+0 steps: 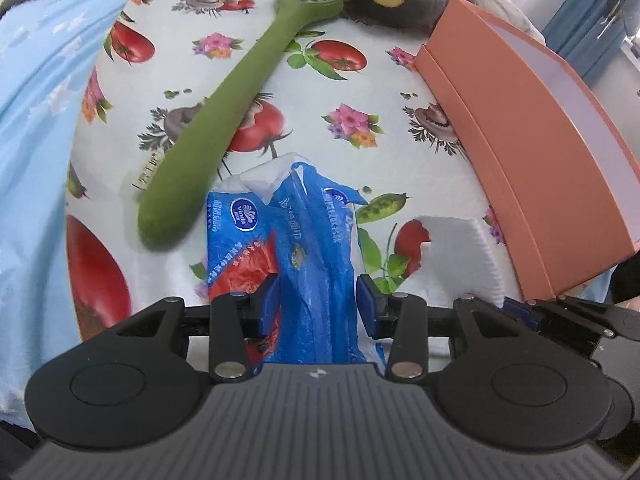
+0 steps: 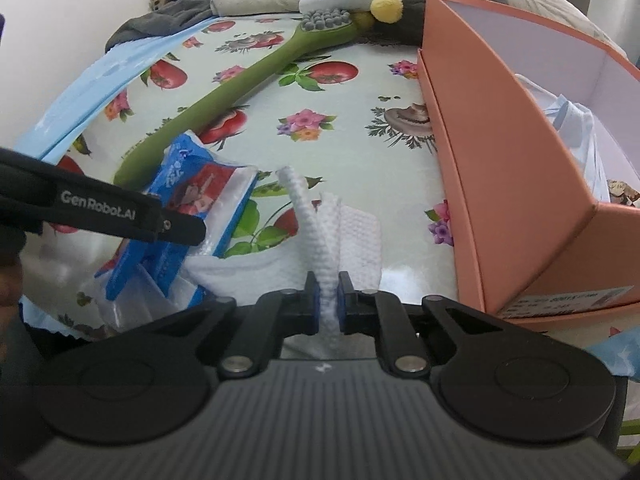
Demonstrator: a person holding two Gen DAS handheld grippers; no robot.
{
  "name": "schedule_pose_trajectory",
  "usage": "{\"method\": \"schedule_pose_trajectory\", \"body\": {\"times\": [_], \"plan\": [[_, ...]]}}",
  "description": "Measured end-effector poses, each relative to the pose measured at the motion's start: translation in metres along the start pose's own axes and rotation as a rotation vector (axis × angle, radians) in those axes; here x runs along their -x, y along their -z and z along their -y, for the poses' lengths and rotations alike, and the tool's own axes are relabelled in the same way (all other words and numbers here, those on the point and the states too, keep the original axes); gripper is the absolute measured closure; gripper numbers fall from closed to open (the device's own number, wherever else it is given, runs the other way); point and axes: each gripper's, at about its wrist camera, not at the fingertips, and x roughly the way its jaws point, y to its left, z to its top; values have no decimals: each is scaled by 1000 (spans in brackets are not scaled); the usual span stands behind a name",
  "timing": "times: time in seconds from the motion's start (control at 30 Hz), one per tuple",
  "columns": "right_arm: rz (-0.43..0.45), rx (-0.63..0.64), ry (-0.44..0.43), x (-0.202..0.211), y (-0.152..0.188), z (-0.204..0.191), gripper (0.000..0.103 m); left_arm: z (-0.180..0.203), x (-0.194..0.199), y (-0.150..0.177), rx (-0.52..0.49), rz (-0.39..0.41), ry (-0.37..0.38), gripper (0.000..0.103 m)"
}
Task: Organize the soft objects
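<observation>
A blue and red tissue pack (image 1: 308, 224) lies on the fruit-print tablecloth (image 1: 320, 80), its near end between the blue pads of my left gripper (image 1: 320, 300), which is shut on it. In the right wrist view the same pack (image 2: 192, 184) shows at the left, under the left gripper's black arm (image 2: 120, 216). My right gripper (image 2: 329, 296) is shut on a fold of white textured tissue (image 2: 316, 216), which stands up from the sheet lying flat beneath it. That white tissue (image 1: 456, 248) also shows right of the pack in the left wrist view.
A long green massage stick (image 1: 224, 120) lies diagonally across the cloth, its grey knobbed head far back. An open orange box (image 2: 500, 160) stands at the right with pale bagged items inside. A grey plush with a yellow ball (image 1: 400, 4) sits at the back. Light blue fabric (image 1: 36, 120) covers the left.
</observation>
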Motion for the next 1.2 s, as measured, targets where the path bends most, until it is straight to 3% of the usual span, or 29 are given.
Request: {"method": "schedule_pose_trajectory", "body": {"times": [0.2,0.37,0.53,1.2], "plan": [[-2,-36,-20,-1,0,5,91,5,-7,-1,-20,-12,-5,58],[2,-73,-51,3,-5,10,91,12,-8,-1,-52,-16,-30,78],[34,-91,-54,14,-12,12,92,15,-1,-5,-41,5,-15,88],[224,-111,-34,90,-42,12,92,30,86,-17,-53,164,104,89]]}}
